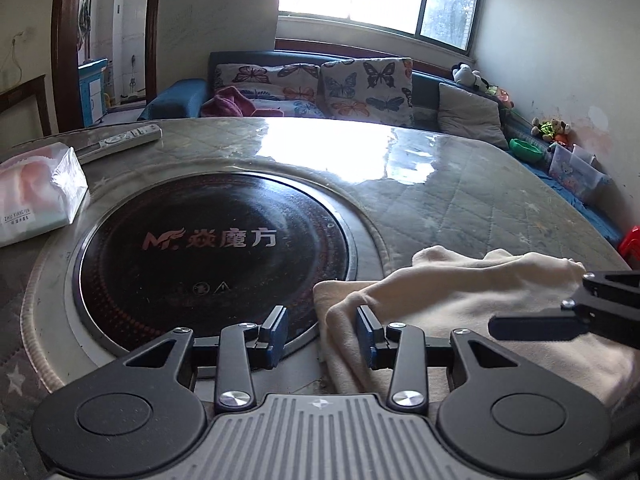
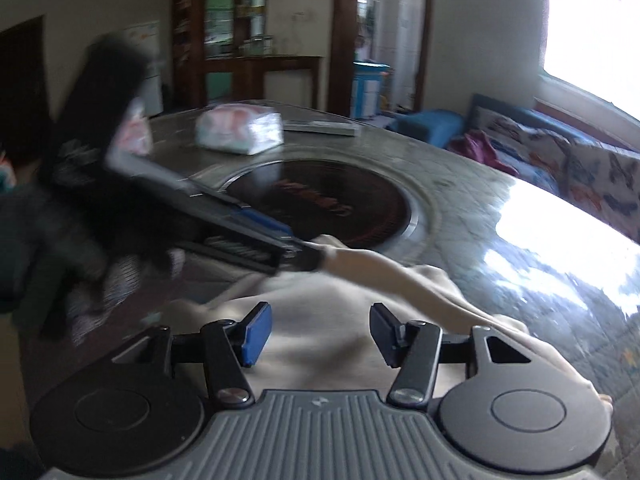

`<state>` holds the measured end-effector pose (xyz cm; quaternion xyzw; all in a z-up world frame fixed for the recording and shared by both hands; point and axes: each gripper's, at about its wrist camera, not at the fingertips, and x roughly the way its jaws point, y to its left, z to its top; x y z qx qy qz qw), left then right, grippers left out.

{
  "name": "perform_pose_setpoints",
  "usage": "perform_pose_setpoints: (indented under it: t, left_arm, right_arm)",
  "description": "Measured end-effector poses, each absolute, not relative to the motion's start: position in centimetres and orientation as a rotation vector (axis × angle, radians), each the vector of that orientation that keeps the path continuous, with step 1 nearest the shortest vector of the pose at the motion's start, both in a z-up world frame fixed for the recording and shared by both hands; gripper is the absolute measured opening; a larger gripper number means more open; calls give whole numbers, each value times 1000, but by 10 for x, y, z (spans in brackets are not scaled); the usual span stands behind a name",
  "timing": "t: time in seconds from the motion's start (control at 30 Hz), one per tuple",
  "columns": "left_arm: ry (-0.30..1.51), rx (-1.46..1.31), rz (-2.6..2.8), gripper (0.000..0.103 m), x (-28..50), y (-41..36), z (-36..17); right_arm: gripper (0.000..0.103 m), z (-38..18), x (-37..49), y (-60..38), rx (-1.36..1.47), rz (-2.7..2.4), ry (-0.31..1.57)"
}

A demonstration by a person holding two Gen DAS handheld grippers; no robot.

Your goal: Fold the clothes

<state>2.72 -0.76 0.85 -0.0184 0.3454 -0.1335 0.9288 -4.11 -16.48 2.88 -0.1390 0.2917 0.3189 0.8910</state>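
Observation:
A cream cloth (image 1: 460,296) lies bunched on the round table (image 1: 460,200), to the right of the built-in cooktop. My left gripper (image 1: 322,330) hovers at the cloth's left edge; its jaws stand apart, the right pad (image 1: 365,330) sits against a raised fold and the left pad (image 1: 276,328) is over the cooktop rim. In the right wrist view the left gripper (image 2: 304,254) is blurred, and a ridge of cloth (image 2: 400,276) runs away from its tip. My right gripper (image 2: 320,334) is open above the cloth's flat middle, nothing between its pads. It shows as dark fingers (image 1: 532,326) at the right edge.
A black round cooktop (image 1: 216,256) fills the table's centre. A tissue pack (image 1: 36,200) and a remote (image 1: 124,140) lie at the far left. A sofa with butterfly cushions (image 1: 320,84) stands behind. A person's dark sleeve (image 2: 40,240) is at the left.

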Motion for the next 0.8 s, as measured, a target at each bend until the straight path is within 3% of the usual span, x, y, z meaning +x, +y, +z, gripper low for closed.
perform_pose_setpoints:
  t: [0.63,0.8]
  left_arm:
    - [709,-46,-264,42,28,-5,11]
    - [682,-56,-264,45,17,-1,21]
  right_arm:
    - [56,16,-74,-130,-413,719,524]
    - [66,29,-82,-151,-329,705,526]
